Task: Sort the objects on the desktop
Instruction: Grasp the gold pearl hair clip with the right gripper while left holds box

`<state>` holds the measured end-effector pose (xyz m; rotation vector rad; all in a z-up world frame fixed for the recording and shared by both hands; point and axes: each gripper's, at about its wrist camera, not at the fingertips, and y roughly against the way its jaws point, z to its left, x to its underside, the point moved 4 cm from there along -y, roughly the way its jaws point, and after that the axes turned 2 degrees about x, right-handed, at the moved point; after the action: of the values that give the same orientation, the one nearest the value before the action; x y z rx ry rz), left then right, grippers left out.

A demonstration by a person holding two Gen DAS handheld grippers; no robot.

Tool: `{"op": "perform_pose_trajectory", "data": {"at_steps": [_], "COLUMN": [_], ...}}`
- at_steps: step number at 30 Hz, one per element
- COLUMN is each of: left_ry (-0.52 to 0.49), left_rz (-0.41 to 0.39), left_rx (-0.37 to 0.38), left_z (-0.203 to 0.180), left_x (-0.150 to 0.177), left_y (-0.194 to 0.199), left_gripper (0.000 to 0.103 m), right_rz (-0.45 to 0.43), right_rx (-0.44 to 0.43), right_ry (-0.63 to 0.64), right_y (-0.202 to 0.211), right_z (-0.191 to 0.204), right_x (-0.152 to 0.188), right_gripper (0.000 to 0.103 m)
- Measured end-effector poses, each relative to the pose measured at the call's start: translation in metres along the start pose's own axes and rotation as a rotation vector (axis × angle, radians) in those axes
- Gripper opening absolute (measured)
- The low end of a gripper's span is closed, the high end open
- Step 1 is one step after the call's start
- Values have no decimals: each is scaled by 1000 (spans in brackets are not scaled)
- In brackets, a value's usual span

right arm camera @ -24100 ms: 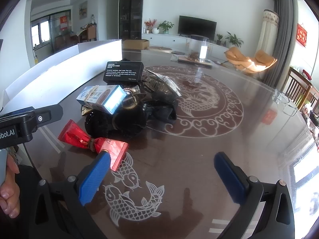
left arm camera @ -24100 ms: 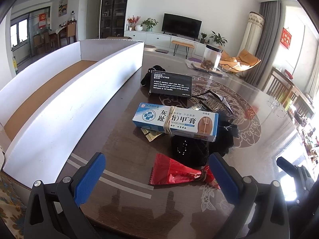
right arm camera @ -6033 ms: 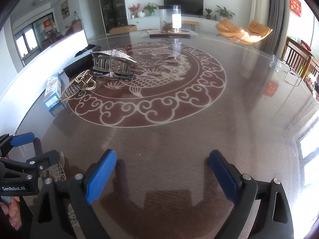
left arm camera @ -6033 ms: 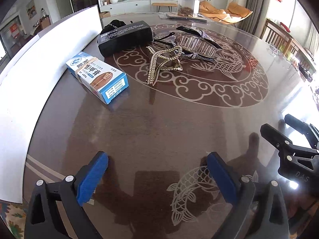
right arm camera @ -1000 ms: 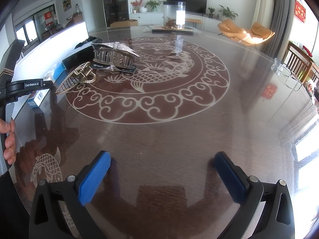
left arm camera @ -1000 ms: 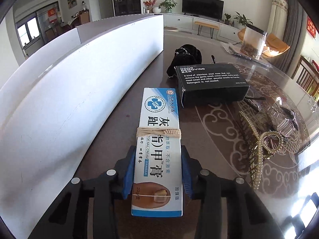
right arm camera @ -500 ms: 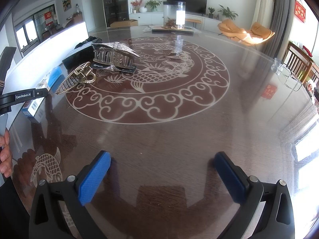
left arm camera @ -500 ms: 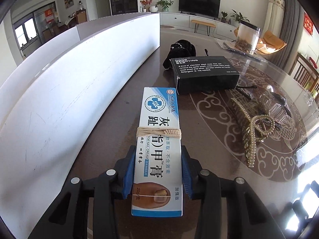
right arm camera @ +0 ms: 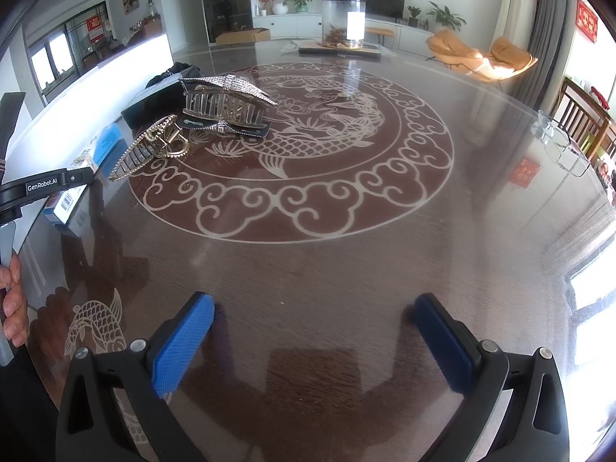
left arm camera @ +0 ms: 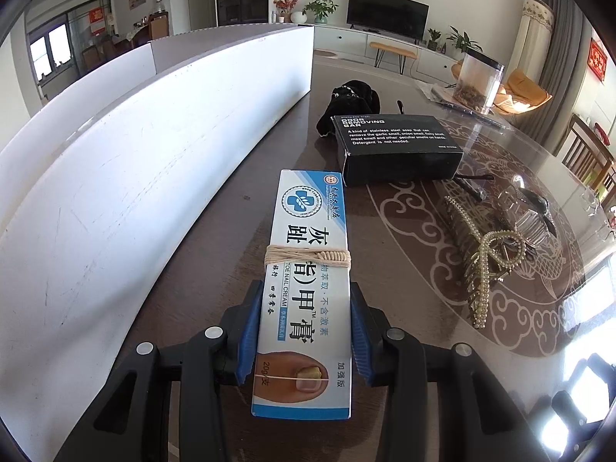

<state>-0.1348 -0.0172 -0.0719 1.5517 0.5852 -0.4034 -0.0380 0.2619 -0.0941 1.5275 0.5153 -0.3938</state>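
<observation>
- Dark wooden table (right arm camera: 308, 269) with a pale dragon-and-cloud inlay fills both views, a sunlit living room behind it.
- Along the table's left edge runs a long white box (left arm camera: 134, 161), its tall wall beside the held carton; its inside is hidden from here.
- Black carton (left arm camera: 396, 148) lies ahead, a black pouch (left arm camera: 352, 102) behind it, partly covered.
- Left gripper (left arm camera: 304, 331) pinches the nail cream box (left arm camera: 308, 269) by its long sides at the near half, the far half sticking out forward; whether that end rests on the table I cannot tell.
- Risk, as I judge it: gripped so far back, the carton could pivot or slip when lifted, or its front could clip the white wall.
- Right gripper (right arm camera: 312, 335) hangs spread wide over bare wood, holding nothing.
- Pearl hair claw (left arm camera: 485, 265) and a rhinestone clip (right arm camera: 227, 106) lie to the right, their teeth tangled and hard to separate by eye.
</observation>
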Motion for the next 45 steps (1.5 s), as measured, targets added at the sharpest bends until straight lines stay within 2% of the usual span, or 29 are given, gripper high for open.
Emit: {"op": "perform_pose_trajectory", "data": {"at_steps": [4, 7, 10, 14, 18, 20, 21, 25, 29, 34, 40, 44, 45], "left_ry": [-14, -30, -28, -26, -26, -29, -33, -40, -54, -187, -375, -380, -379], "left_rz": [-2, -5, -5, -5, -5, -6, -7, -8, -2, 6, 12, 12, 13], "left_rx": [-15, -33, -27, -25, -25, -27, -28, -31, -9, 74, 208, 219, 220], "left_z": [-1, -3, -4, -5, -5, -4, -4, -5, -9, -43, -89, -93, -93], "left_x": [1, 2, 1, 1, 1, 1, 1, 1, 2, 11, 30, 32, 32], "left_y": [0, 0, 0, 0, 0, 0, -1, -1, 0, 4, 13, 15, 15], "left_gripper": [41, 41, 41, 41, 41, 41, 41, 41, 41, 41, 41, 42, 43], "right_rz": [7, 23, 14, 27, 31, 32, 17, -17, -21, -43, -85, -98, -97], "right_rx": [-108, -209, -266, -275, -179, -162, -147, -109, -113, -98, 31, 63, 53], "right_ry": [48, 16, -20, -3, 64, 72, 85, 119, 96, 89, 14, -31, -49], "right_y": [-11, -26, -38, -56, -74, -78, -76, -70, -60, -37, -1, 14, 16], "right_z": [27, 50, 73, 107, 133, 139, 139, 132, 115, 83, 17, -17, -22], "right_x": [-28, -55, -83, -112, -126, -128, -129, -125, -113, -77, -19, 5, 7], "right_gripper": [103, 103, 103, 103, 103, 93, 81, 50, 50, 50, 50, 50, 53]}}
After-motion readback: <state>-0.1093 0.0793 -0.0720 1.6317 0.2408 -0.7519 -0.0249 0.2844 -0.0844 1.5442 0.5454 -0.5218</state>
